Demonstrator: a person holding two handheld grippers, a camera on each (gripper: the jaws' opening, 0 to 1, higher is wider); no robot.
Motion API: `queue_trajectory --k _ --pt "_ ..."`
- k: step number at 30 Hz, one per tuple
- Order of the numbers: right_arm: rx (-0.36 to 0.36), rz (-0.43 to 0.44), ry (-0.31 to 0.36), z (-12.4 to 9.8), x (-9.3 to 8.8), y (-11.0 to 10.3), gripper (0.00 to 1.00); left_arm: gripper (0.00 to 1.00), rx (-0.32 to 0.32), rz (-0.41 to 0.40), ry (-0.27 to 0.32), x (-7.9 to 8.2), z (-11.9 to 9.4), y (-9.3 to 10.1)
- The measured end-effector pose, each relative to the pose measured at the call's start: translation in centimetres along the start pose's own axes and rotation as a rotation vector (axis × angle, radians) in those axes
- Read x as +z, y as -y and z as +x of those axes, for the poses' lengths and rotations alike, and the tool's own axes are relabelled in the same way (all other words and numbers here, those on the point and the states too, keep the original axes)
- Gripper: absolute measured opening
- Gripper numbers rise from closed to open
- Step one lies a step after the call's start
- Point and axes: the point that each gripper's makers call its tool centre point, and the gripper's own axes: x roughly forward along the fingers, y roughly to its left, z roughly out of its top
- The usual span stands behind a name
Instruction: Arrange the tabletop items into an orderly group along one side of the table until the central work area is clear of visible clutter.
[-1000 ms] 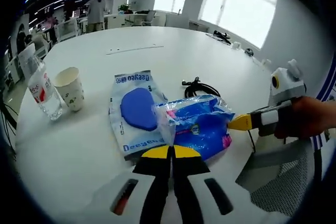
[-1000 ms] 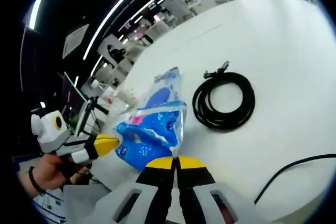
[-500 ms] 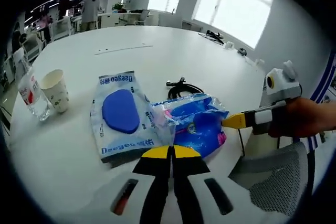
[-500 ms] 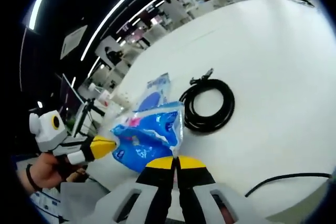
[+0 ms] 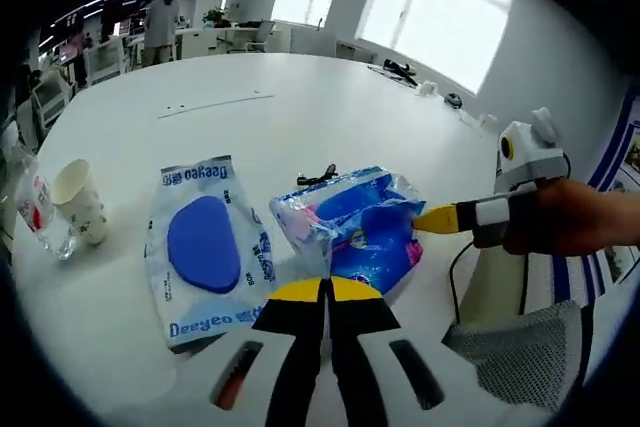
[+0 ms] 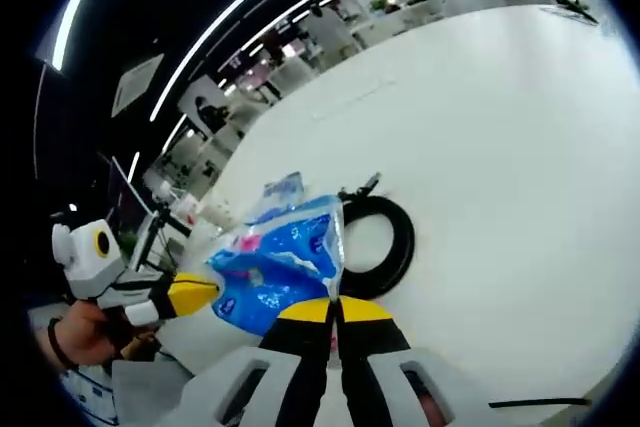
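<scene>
White and round, a large table [image 5: 330,97] is set in a bright open-plan office with tall windows and desks behind.

Held above the near part of the table is a crinkled blue plastic pack [image 5: 355,227] with pink markings, gripped from two sides. The left gripper [image 5: 325,292] is seen with its black, yellow-tipped jaws pressed together on the clear seam at one end of the pack. The right gripper [image 5: 432,218], held by a hand [image 5: 560,229], is pinched on the opposite end. In the right gripper view, the same blue plastic pack [image 6: 280,262] is clamped at its edge by the right gripper [image 6: 335,309], and the left gripper [image 6: 205,292] is met at the far end.

Beside the pack, a flat packet of wet wipes [image 5: 205,247] with a blue oval lid is lying on the table. A coiled black cable [image 6: 385,242] is lying partly under the raised pack. Further off to the left, a paper cup [image 5: 80,202] is standing next to a clear water bottle [image 5: 35,212].

Judged from this, the tidying is at an early stage: one item is being carried, nothing appears grouped along an edge yet, and the wipes, cable, cup and bottle are yet to be gathered.
</scene>
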Motion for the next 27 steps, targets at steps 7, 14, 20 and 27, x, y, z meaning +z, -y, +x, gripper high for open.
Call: queue_trajectory --k 7,14,20,27 --pt "-0.012 0.003 0.02 -0.2 1.6 0.4 0.0 0.0 0.003 -0.01 0.011 1.9 1.9 -0.1" --pt "-0.043 0.024 0.051 1.3 5.8 2.0 0.0 0.0 0.008 -0.1 0.063 4.6 4.0 -1.4" --pt "-0.043 0.057 0.073 2.7 8.3 2.1 0.0 0.0 0.027 -0.131 0.058 6.0 5.4 -2.6" --pt "-0.044 0.07 0.074 4.8 11.1 3.2 0.0 0.0 0.041 -0.186 0.069 7.6 7.0 -3.7"
